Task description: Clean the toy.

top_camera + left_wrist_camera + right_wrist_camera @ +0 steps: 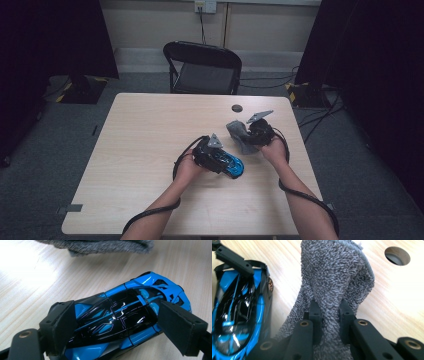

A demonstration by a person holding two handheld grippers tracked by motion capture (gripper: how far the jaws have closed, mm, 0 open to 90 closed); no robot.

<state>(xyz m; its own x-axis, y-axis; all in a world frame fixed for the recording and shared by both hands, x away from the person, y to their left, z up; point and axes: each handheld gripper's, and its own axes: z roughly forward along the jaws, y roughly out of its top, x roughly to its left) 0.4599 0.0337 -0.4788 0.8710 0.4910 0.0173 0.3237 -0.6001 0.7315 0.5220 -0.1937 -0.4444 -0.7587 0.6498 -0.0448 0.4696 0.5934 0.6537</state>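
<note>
While the left hand-held gripper (115, 322) clamps the toy car (125, 315), the right hand-held gripper (329, 315) pinches the grey cloth (334, 277), hiding its folds.

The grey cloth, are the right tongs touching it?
Touching. In the right gripper view, both jaws of the right tongs pinch a fold of the grey cloth, its pile bunched between them.
</note>
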